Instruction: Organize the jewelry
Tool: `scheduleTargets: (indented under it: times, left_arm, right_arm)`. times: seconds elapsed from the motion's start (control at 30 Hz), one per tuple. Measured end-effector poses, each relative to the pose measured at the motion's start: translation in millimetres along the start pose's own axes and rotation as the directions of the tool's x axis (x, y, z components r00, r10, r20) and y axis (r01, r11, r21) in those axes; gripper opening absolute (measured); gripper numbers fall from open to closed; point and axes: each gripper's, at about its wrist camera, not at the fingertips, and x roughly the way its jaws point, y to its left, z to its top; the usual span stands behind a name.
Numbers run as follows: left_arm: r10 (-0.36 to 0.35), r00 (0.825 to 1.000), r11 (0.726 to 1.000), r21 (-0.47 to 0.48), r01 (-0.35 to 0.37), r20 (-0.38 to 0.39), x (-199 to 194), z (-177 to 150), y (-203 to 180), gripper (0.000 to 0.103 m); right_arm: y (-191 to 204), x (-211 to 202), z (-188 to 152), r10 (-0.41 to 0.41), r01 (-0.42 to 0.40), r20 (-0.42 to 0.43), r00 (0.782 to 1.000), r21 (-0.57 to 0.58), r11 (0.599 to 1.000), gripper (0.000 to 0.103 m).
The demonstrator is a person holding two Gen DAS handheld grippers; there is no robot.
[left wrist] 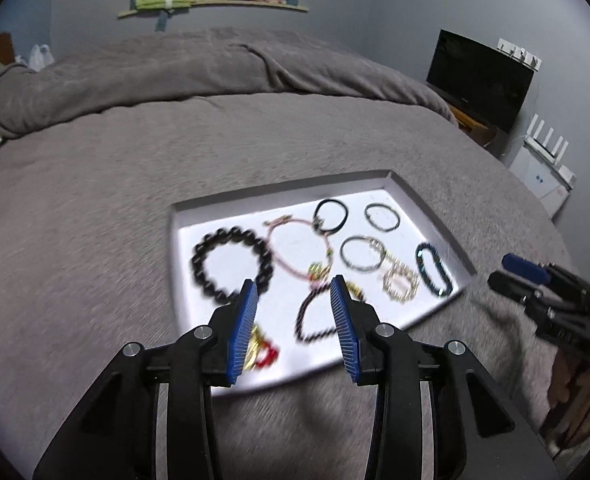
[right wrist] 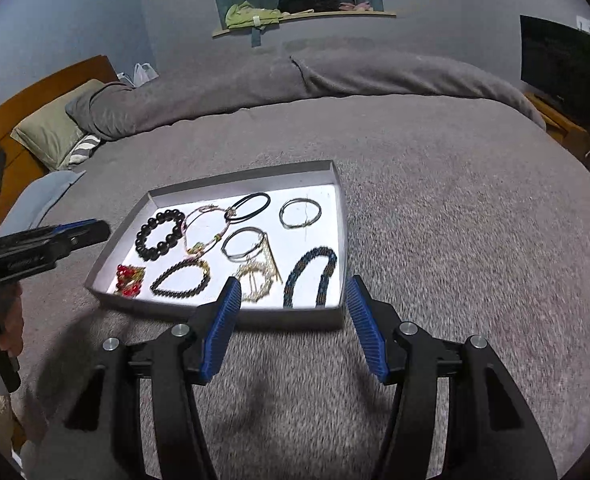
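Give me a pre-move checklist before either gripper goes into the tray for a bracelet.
1. Left gripper open, nothing between the fingers: ok.
2. Right gripper open and empty: ok.
3. Tray flat on the grey bedspread, all pieces inside it: ok.
4. Pieces apart for a clean pick: not ok. The pink cord bracelet touches the black hair tie, and the gold chain runs up to the silver bangle.
5. Blue beaded bracelet nearest the right gripper, lying free: ok.
6. Left wrist view sharp enough to aim: not ok, motion blur.
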Motion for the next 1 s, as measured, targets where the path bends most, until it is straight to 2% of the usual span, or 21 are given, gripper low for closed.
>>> scheduleTargets:
  times: [0.2, 0.3, 0.5, 0.57, 0.6, 0.67, 0.73, 0.77, 0.87, 1.0]
  left_arm:
    - [0.029, 1.000, 0.999, -0.036, -0.029, -0.011, -17.3, -39.6, 8.7, 0.040]
    - [0.069, 0.997, 0.997, -0.014, -0.069, -0.023, -20.7, -56.4, 4.9, 0.040]
    - [0.075, 0.996, 0.997, -0.017, -0.076, -0.052, -10.7, -74.0, -6.0, 0.041]
    - [0.090, 0.994, 0.996, -0.021, -0.091, -0.059, -5.9, -75.8, -9.0, 0.047]
    - [0.092, 0.994, 0.995, -0.029, -0.094, -0.061, -3.9, -75.3, -9.3, 0.049]
    - [0.112, 0.992, 0.992, -0.052, -0.116, -0.062, -3.1, -72.0, -8.7, 0.082]
    - [0.124, 0.992, 0.989, -0.079, -0.127, -0.039, -7.8, -67.7, -7.0, 0.085]
    - [0.124, 0.991, 0.988, -0.090, -0.127, -0.039, -9.1, -64.2, -6.0, 0.085]
    - [0.139, 0.988, 0.982, -0.116, -0.147, -0.070, -9.7, -56.9, -4.9, 0.091]
    - [0.153, 0.983, 0.978, -0.125, -0.165, -0.100, -14.9, -50.1, -9.3, 0.093]
  right_arm:
    - [9.8, -5.3, -17.2, 0.020, -0.021, -0.034, 0.999, -0.032, 0.999, 0.055]
    - [13.1, -4.6, -25.3, 0.023, -0.024, -0.050, 0.998, -0.035, 0.999, 0.056]
    - [19.9, 3.6, -36.4, 0.020, -0.023, -0.086, 0.996, -0.032, 0.999, 0.056]
    - [22.5, 5.7, -35.7, 0.017, -0.020, -0.091, 0.996, -0.031, 0.999, 0.059]
    - [23.5, 5.6, -35.0, 0.010, -0.013, -0.089, 0.996, -0.031, 0.999, 0.071]
    - [23.8, 4.5, -30.0, -0.011, 0.009, -0.079, 0.997, -0.028, 1.000, 0.084]
    - [23.8, 0.7, -22.5, -0.016, 0.015, -0.067, 0.998, -0.018, 1.000, 0.090]
    - [23.6, -0.6, -19.7, -0.023, 0.022, -0.065, 0.998, -0.016, 1.000, 0.098]
    - [23.2, -2.7, -11.8, -0.056, 0.055, -0.080, 0.995, -0.015, 0.998, 0.098]
    - [19.1, -3.3, -7.1, -0.104, 0.106, -0.146, 0.984, 0.007, 0.994, 0.098]
